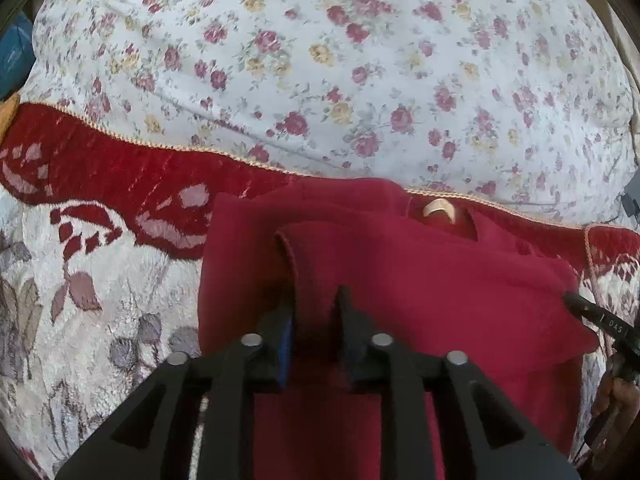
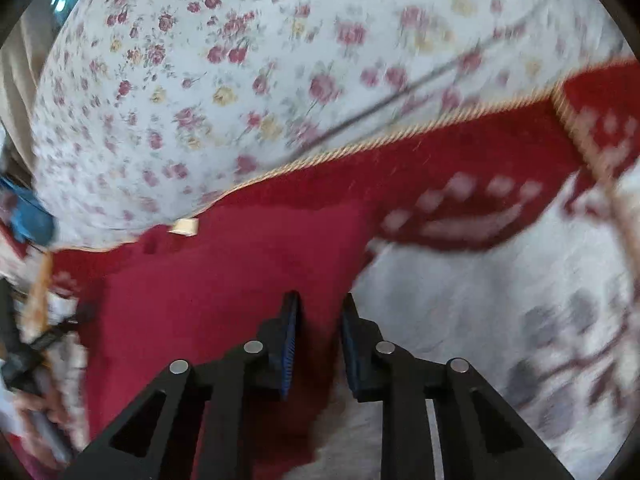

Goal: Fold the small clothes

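Note:
A dark red garment (image 1: pixel 420 280) lies on a plush red and white blanket (image 1: pixel 100 280); a cream neck label (image 1: pixel 438 208) shows near its far edge. My left gripper (image 1: pixel 316 304) is shut on a raised fold of the garment, the cloth pinched between the fingers. In the right wrist view, which is blurred, the garment (image 2: pixel 224 292) lies left and ahead. My right gripper (image 2: pixel 320 308) has its jaws narrowly apart with the garment's right edge between them; whether the pads press the cloth is unclear. The label also shows there (image 2: pixel 185 227).
A white floral sheet (image 1: pixel 340 60) covers the bed beyond the blanket's gold-corded edge (image 1: pixel 160 145). A blue object (image 1: pixel 14 56) sits at the far left. The other gripper's tip (image 1: pixel 596 316) shows at the right edge of the left wrist view.

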